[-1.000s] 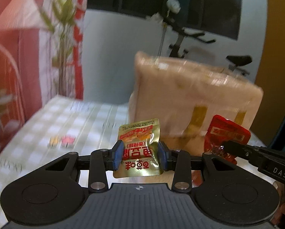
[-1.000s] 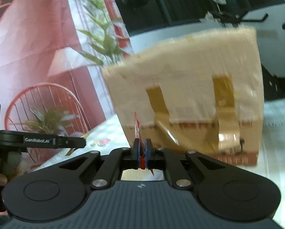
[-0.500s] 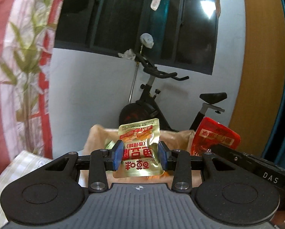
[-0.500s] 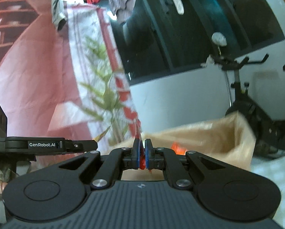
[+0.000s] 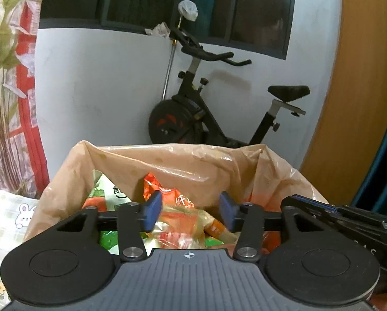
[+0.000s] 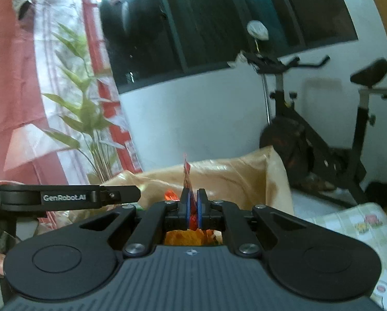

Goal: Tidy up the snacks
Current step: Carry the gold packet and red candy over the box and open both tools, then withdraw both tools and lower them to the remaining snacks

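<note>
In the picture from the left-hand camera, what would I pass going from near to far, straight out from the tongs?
Left tongs, open → snack packets piled in the lined box → far rim of the box liner → exercise bike → white wall with a dark window above.

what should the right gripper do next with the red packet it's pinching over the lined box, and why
Probably open the right gripper and let the thin red snack packet drop. It is shut on the packet directly above the tan plastic-lined box, where orange and green snack bags already lie. The left gripper hangs open and empty over the same box, so releasing here looks like the matching step.
</note>
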Available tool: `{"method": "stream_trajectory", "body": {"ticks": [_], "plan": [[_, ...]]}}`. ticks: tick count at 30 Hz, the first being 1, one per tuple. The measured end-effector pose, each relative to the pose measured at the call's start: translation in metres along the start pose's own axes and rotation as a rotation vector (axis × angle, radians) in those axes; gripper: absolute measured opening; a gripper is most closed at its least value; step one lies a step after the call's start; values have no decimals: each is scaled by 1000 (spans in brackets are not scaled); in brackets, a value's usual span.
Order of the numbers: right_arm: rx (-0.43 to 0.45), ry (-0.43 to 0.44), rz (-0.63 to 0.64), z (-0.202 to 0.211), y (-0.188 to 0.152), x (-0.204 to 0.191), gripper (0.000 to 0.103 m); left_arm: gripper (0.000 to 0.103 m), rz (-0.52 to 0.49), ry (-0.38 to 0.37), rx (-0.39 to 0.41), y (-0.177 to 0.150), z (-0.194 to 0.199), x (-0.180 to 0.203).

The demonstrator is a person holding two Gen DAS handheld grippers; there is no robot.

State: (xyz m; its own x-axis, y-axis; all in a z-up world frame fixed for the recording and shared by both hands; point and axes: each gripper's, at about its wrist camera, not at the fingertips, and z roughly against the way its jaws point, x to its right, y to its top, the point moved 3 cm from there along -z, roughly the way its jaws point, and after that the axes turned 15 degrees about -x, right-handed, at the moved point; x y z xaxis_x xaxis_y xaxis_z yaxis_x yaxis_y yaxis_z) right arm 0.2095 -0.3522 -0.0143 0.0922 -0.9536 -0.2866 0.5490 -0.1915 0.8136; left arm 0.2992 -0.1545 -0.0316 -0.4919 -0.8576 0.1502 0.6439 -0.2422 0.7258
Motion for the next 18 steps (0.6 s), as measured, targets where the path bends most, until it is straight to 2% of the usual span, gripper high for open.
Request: {"method": "stream_trajectory", "body": {"ticks": [2,5,11,18], "plan": [[-9,-10,7,-1,-1,1,12,60,-5,8,7,-2,2,-2],[-6,-16,8,3,-2,1,21,60,15,14,-2,-4,11,-10],[0,0,18,16,-4,-7,21,60,34,33,4,-9,45,-19],[10,35,65,36,-19,-33,21,60,40,58,22,-36,90,-31]]}}
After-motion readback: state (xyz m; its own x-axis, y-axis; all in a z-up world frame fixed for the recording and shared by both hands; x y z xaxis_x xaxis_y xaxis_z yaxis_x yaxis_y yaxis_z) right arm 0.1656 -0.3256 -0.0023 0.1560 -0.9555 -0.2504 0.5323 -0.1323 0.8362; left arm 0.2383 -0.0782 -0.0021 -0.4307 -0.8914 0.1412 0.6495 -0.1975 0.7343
